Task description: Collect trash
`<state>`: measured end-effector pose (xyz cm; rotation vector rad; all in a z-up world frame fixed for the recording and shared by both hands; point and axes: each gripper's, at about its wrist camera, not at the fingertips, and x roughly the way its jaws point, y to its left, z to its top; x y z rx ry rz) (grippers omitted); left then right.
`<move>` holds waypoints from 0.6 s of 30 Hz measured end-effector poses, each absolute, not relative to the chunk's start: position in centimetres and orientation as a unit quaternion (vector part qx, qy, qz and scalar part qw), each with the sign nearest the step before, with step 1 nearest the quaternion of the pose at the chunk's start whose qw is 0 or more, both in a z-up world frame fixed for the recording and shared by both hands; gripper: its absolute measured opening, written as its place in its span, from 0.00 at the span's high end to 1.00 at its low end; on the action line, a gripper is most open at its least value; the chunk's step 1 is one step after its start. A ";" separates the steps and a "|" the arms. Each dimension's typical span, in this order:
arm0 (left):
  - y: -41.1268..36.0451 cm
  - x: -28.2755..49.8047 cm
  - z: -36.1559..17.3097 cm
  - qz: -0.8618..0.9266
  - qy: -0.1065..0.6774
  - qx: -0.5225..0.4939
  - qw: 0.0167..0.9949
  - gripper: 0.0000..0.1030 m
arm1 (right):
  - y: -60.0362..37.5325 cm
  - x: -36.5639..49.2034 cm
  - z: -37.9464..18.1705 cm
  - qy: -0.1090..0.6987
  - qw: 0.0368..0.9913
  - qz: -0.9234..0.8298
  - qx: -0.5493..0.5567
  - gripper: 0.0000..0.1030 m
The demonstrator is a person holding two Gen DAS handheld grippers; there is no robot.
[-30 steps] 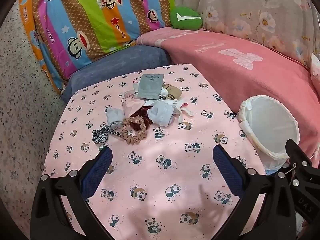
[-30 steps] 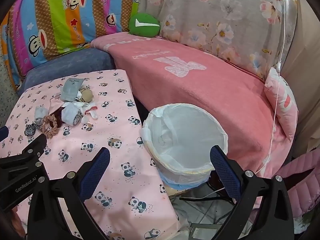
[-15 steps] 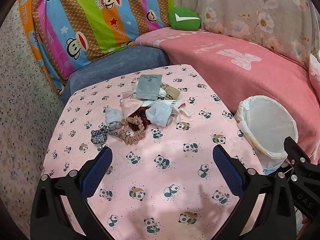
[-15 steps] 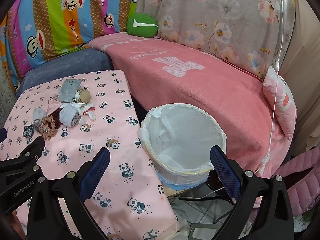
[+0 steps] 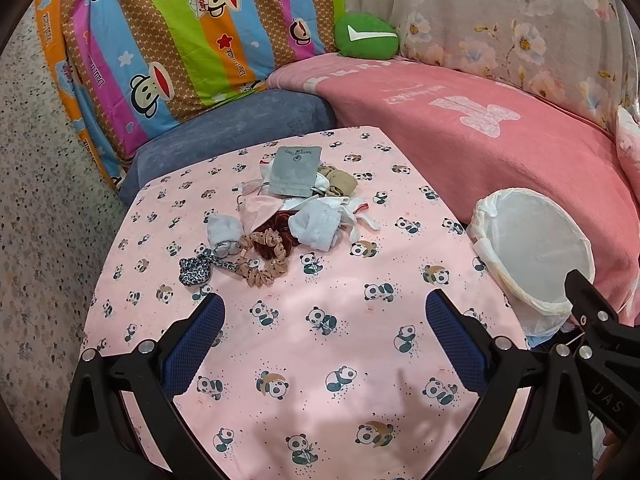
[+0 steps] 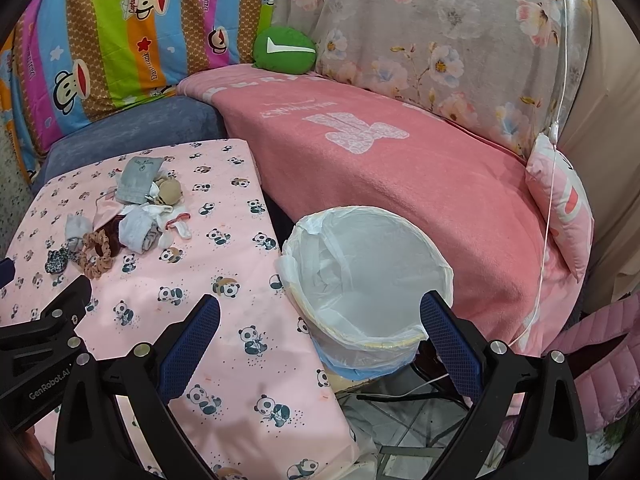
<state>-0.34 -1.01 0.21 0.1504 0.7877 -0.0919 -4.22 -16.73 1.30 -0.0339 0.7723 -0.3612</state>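
Two grippers hover with jaws spread wide and empty: the left gripper [image 5: 325,332] over the panda-print pink worktop [image 5: 320,360], the right gripper [image 6: 320,334] above the round white-lined trash bin [image 6: 366,280] just right of it. Far left lies the small heap of cloth scraps and scrunchies [image 5: 280,220].

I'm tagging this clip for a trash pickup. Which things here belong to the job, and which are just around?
Job:
- pile of small items on the panda cloth
- lined bin beside the table
- left gripper and right gripper, jaws open, empty

Just around:
- green cushion
- pink blanket
- striped cover
- floral cover
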 end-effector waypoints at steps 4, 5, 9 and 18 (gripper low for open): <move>-1.0 -0.3 0.0 -0.046 0.384 0.073 0.919 0.07 | -16.7 -4.2 1.3 0.374 0.910 -0.175 -0.017 0.05; -1.0 -0.3 0.0 -0.046 0.384 0.073 0.919 0.07 | -16.8 -4.2 1.3 0.374 0.910 -0.176 -0.016 0.05; -1.1 -0.3 -0.1 -0.046 0.383 0.074 0.920 0.07 | -17.0 -4.3 1.2 0.374 0.911 -0.176 -0.015 0.05; -0.9 -0.2 0.0 -0.050 0.381 0.074 0.920 0.07 | -16.9 -4.1 1.3 0.373 0.911 -0.176 -0.016 0.05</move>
